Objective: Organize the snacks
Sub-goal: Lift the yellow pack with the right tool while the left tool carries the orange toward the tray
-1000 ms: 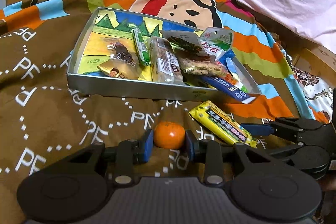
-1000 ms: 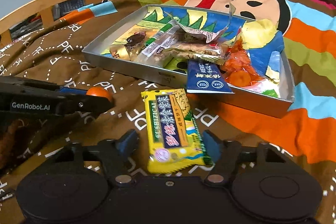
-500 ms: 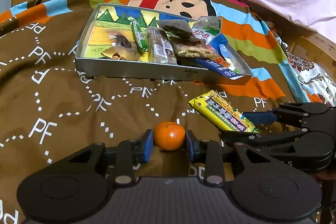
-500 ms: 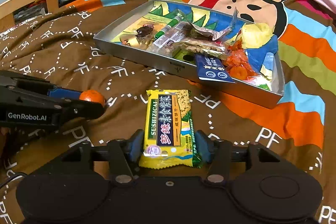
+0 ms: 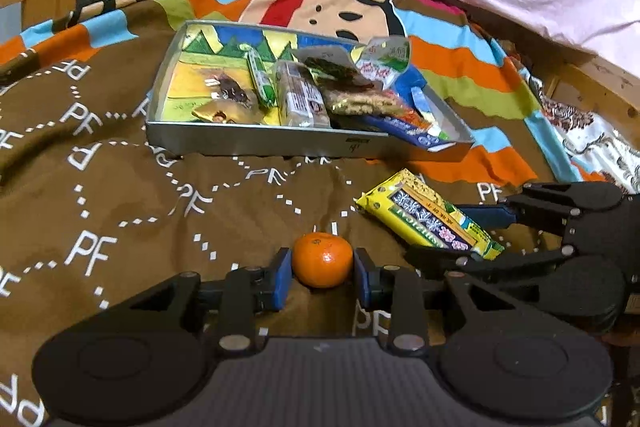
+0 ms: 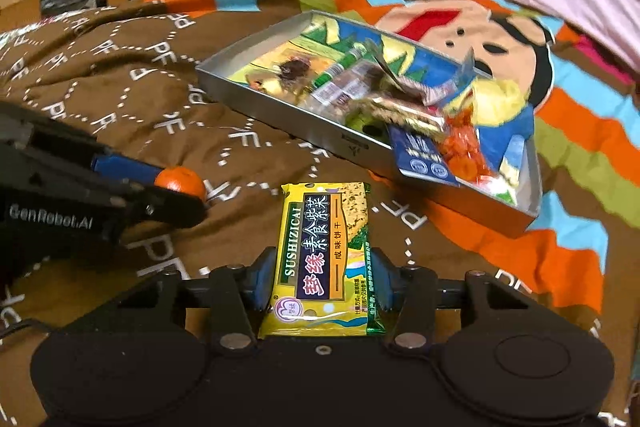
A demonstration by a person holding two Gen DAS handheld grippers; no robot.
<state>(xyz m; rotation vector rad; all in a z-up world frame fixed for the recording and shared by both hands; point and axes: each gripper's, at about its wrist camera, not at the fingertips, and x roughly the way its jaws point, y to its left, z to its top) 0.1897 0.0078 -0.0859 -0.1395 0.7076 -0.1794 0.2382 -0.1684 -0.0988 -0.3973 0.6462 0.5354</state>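
**Snacks held in both tongs, tin tray ahead**

Snacks already fill the right half of the shallow silver tin tray (image 5: pixel 256 147) on the brown patterned bedspread (image 5: pixel 120 211). The left tongs (image 5: pixel 322 273) are clenched on a small round orange mandarin (image 5: pixel 322 259); the right tongs (image 6: pixel 325 281) are clenched across a flat yellow cracker packet (image 6: pixel 324 251) with green edging and Chinese lettering. Both sit on this side of the tray's near wall, well apart from it.

To do the carry well, lift each item clear over the near wall and aim for the bare left half of the tray. Squeeze the mandarin gently, since it looks soft and apt to roll. The glossy packet looks slippery and crushable, so keep it level.
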